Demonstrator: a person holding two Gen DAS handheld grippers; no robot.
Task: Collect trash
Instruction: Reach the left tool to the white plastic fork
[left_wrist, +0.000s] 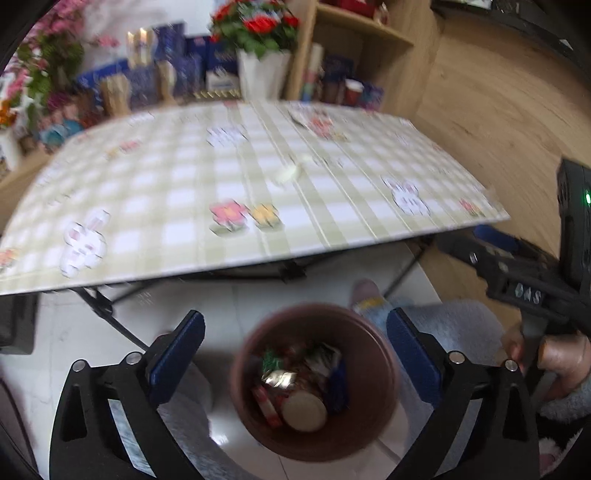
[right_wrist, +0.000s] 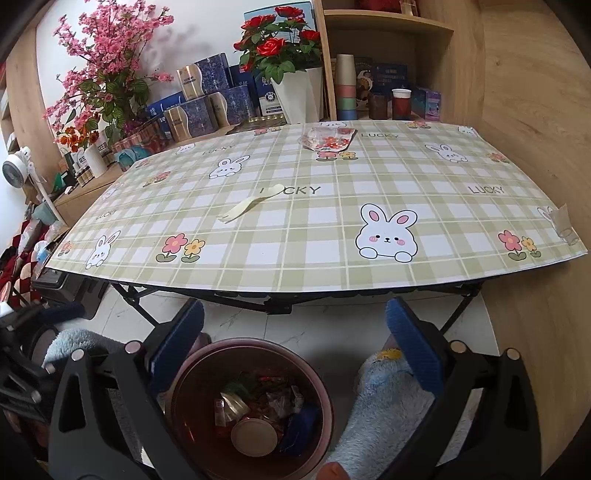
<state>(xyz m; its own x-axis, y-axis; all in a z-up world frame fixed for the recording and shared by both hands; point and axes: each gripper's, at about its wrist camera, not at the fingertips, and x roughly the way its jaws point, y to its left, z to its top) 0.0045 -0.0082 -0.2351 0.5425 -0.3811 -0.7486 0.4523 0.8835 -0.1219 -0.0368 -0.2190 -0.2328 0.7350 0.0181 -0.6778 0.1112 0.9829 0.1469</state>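
Trash left on the table comes to three pieces, as far as you can see from the right wrist view: a pale plastic fork (right_wrist: 246, 208) lying flat near the middle of the checked tablecloth (right_wrist: 332, 236), a crumpled clear wrapper (right_wrist: 327, 138) with a red print toward the far edge, and a small clear scrap (right_wrist: 563, 223) at the right-hand edge. The fork looks light and stiff, probably slick on the cloth; you would likely do best to pinch it across the narrow handle, with the fingers low so it does not skate away. The wrapper should be soft and nearly weightless, so take it by a raised fold, not flat. The scrap is too small to judge.

Below the table's near edge stands the brown trash bin (right_wrist: 325, 373), already holding wrappers and a round lid. Your right gripper (right_wrist: 295, 341) hangs above it with the jaws spread wide, holding nothing. Your left gripper (left_wrist: 295, 345) is likewise spread and bare over the same bin; its view is blurred.
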